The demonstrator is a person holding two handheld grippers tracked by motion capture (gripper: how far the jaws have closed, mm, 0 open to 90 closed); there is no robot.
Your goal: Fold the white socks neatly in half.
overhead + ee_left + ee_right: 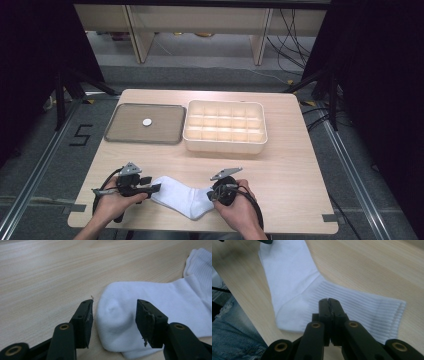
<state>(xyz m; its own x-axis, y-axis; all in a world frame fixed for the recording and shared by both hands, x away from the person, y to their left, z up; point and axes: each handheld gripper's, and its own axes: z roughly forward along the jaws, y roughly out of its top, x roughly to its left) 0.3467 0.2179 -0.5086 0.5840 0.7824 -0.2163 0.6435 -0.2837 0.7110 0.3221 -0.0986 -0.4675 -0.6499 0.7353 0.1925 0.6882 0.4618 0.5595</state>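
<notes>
A white sock (180, 197) lies flat near the table's front edge, between my two grippers. My left gripper (157, 188) is at its toe end and stands open. In the left gripper view the rounded toe of the sock (150, 297) lies between the jaws of the left gripper (113, 308), and the pads do not squeeze it. My right gripper (213, 195) is at the cuff end. In the right gripper view the right gripper (329, 300) has its jaws pressed together over the ribbed cuff of the sock (292, 290). No fabric shows between them.
A flat grey tray (120, 112) with a small white round thing (146, 122) on it sits at the back left. To its right stands a cream box (225, 145) divided into several compartments. The table's front edge is close behind both hands. Blue jeans (232, 340) show below it.
</notes>
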